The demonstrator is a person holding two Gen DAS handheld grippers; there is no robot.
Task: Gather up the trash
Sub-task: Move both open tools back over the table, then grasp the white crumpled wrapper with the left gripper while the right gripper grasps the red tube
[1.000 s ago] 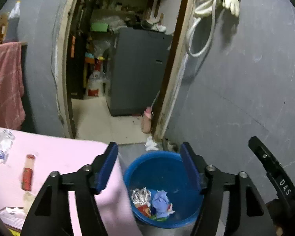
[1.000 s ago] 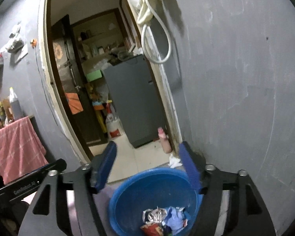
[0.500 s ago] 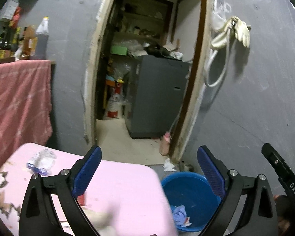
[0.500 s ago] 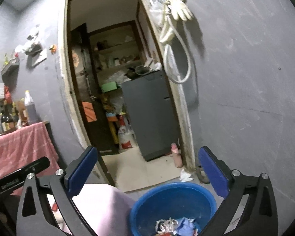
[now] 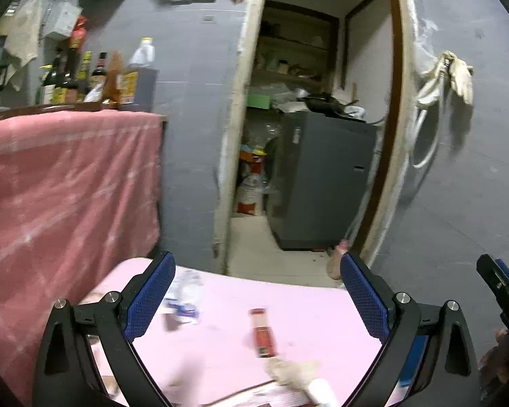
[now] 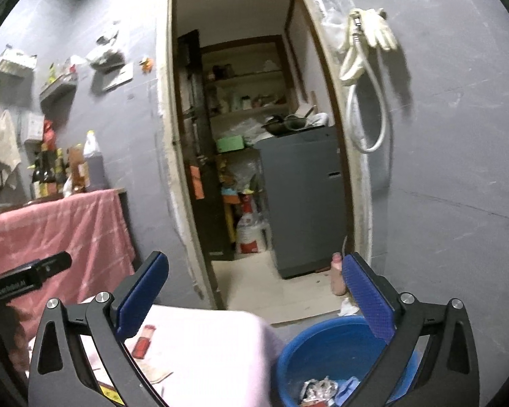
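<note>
My left gripper (image 5: 258,291) is open and empty above a pink table (image 5: 322,318). On that table lie a crushed clear plastic bottle (image 5: 185,295), a red wrapper (image 5: 263,334), a crumpled paper wad (image 5: 297,371) and a printed flat packet (image 5: 271,396) at the near edge. My right gripper (image 6: 254,291) is open and empty, held over the table's right end (image 6: 213,346) and a blue bin (image 6: 325,349) on the floor. Crumpled foil (image 6: 317,388) and a blue scrap (image 6: 351,385) lie in the bin. The red wrapper (image 6: 144,341) shows by my right gripper's left finger (image 6: 142,293).
A pink cloth (image 5: 68,196) hangs over a counter with bottles (image 5: 95,78) at the left. An open doorway (image 6: 254,169) leads to a storeroom with a grey cabinet (image 6: 305,200). A hose and gloves (image 6: 366,54) hang on the grey wall. A pink bottle (image 6: 337,276) stands by the door frame.
Both grippers opened wider and swung left and up, away from the blue bin toward the pink table. The bin has left the left wrist view.
</note>
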